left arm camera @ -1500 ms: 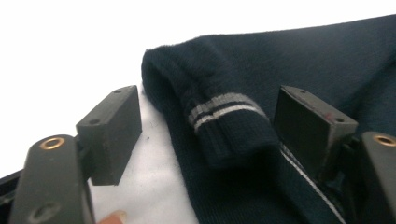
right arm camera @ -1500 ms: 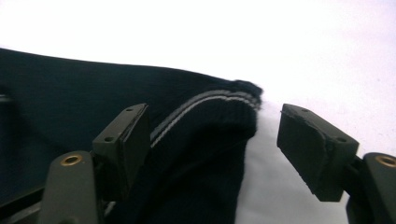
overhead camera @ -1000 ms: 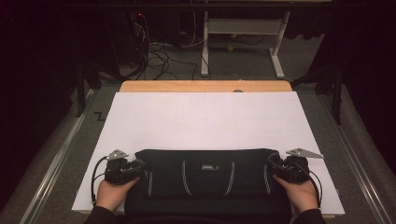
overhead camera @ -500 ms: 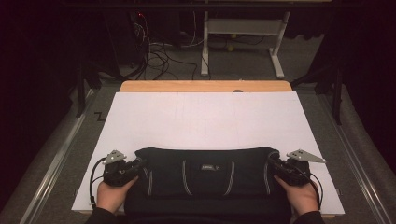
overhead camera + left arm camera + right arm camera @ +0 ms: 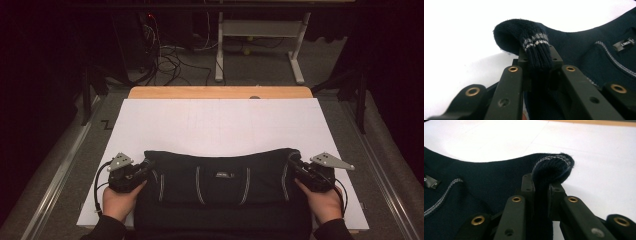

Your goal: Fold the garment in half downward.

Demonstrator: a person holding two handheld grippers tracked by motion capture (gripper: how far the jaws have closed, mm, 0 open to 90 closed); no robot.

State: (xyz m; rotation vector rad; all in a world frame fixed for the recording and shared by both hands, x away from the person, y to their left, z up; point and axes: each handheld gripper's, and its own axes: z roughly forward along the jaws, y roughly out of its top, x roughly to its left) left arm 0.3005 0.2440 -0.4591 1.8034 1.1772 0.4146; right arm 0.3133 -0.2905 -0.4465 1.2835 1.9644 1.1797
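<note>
1. Between the left gripper's (image 5: pixel 537 60) jaws, in its own view, sits a ribbed cuff of the dark garment (image 5: pixel 586 50); the jaws are pinched tight on the knit, and a fold with two grey stripes bulges over the jaw tips.
2. From the right gripper view, the right gripper (image 5: pixel 541 187) is likewise clamped on a thick fold of the garment (image 5: pixel 486 182), whose rounded edge with pale stitching curls above the jaw tips.
3. Seen from the high view, the left gripper (image 5: pixel 142 167) meets the garment's (image 5: pixel 220 197) left far corner and the right gripper (image 5: pixel 295 165) meets its right far corner.
4. Each gripper is held by a hand: the left hand (image 5: pixel 119 201) and the right hand (image 5: pixel 326 202) come in from the bottom edge, with dark sleeves behind them.
5. A grey plate tops each gripper, and a cable loops out from each one.
6. Spread flat between the two grippers, the garment lies along the near edge of the white sheet (image 5: pixel 220 125); its far edge sags slightly toward the person in the middle.
7. Pale stitched lines run down its front, and a small label (image 5: pixel 223 175) sits near the centre; the left gripper view shows the label (image 5: pixel 624 44) with white lettering, too small to read fully.
8. Beyond the sheet, a strip of wooden table (image 5: pixel 220 92) shows at the far edge.
9. Farther off, on the dark floor, lie tangled cables (image 5: pixel 167 60) and a white frame (image 5: pixel 260 30).
</note>
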